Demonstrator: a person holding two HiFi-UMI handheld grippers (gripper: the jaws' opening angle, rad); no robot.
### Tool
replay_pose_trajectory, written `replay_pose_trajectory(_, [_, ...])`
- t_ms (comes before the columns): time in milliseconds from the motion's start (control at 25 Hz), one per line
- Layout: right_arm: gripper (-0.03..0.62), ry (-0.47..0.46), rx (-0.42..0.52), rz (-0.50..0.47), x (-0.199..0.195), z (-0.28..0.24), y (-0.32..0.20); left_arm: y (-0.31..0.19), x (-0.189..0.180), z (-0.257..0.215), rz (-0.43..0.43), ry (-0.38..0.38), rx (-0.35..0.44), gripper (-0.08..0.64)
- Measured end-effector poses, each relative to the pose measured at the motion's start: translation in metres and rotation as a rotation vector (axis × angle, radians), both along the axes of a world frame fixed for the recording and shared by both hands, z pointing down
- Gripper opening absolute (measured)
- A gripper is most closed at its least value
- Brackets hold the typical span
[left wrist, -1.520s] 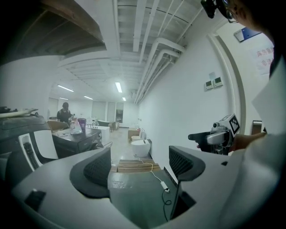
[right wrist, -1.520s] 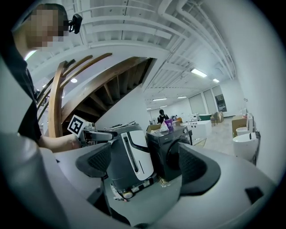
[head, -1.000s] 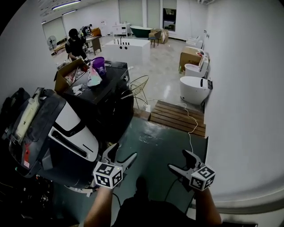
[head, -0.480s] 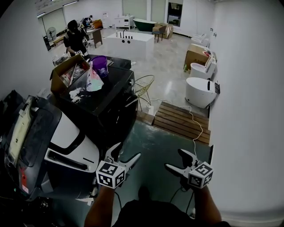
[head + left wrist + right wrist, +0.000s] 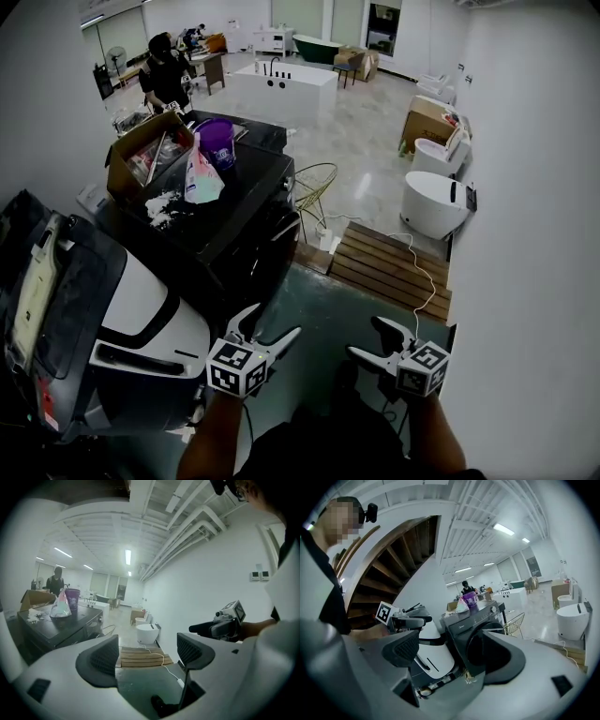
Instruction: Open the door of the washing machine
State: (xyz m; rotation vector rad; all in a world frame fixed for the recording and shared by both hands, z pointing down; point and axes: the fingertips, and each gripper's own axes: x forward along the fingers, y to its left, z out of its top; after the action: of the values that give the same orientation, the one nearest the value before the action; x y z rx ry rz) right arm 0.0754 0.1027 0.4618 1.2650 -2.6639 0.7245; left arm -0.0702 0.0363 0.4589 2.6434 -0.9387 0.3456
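Black front-load washing machine (image 5: 239, 211) at 11 o'clock from both grippers, well apart. Its round door (image 5: 482, 649) faces 4 o'clock and looks shut.

Left gripper (image 5: 276, 321): jaws wide, empty. Right gripper (image 5: 364, 337): jaws wide, just closed a touch, nothing btwn.

Door prob. rigid, hinged, latch-held. Take hold at the rim's pull recess, not visible here.

Control panel (image 5: 464, 629) lettering looks like "Midea".

I read the washing machine (image 5: 239, 225) as smooth, dark sheet metal with a faint gloss, and its round door (image 5: 474, 649) as darker and shinier. At its four o'clock the pallet (image 5: 389, 267) is bare slatted wood. The floor (image 5: 366, 131) at twelve o'clock is polished and reflective. The box (image 5: 141, 155) is matt cardboard, the wire basket (image 5: 314, 183) thin brassy metal. The left gripper (image 5: 147, 653) has matt, ribbed dark pads (image 5: 104, 657).
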Motion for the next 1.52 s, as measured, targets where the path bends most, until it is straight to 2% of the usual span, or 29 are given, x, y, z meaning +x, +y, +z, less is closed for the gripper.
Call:
replay_pose_trajectory(160, [0.430, -0.024, -0.008, -0.020, 0.016, 0.009, -0.048, -0.036, 0.013, 0.009, -0.024, -0.014, -0.014, 0.407])
replay_pose_trajectory(400, [0.422, -0.043, -0.032, -0.124, 0.051, 0.021, -0.139, -0.115, 0.051, 0.010, -0.099, -0.035, -0.025, 0.407])
replay_pose_trajectory(600, [0.416, -0.055, -0.031, -0.232, 0.079, 0.012, -0.213, -0.177, 0.083, 0.000, -0.174, -0.027, -0.036, 0.407])
replay_pose_trajectory(760, [0.410, -0.080, -0.048, -0.243, 0.094, 0.005, -0.259, -0.211, 0.097, 0.001, -0.238, -0.007, -0.058, 0.405])
replay_pose_trajectory(880, [0.407, -0.104, -0.057, -0.271, 0.092, 0.009, -0.277, -0.231, 0.096, 0.008, -0.246, -0.013, -0.078, 0.405])
replay_pose_trajectory(1040, [0.405, -0.025, -0.048, -0.305, 0.085, 0.015, -0.307, -0.263, 0.093, 0.010, -0.241, 0.023, -0.080, 0.401])
replay_pose_trajectory(1280, [0.397, 0.027, -0.060, -0.330, 0.055, 0.012, -0.336, -0.289, 0.082, 0.018, -0.196, 0.028, -0.065, 0.400])
replay_pose_trajectory(1520, [0.391, 0.058, -0.083, -0.374, 0.028, 0.025, -0.356, -0.300, 0.071, 0.028, -0.202, 0.048, -0.087, 0.400])
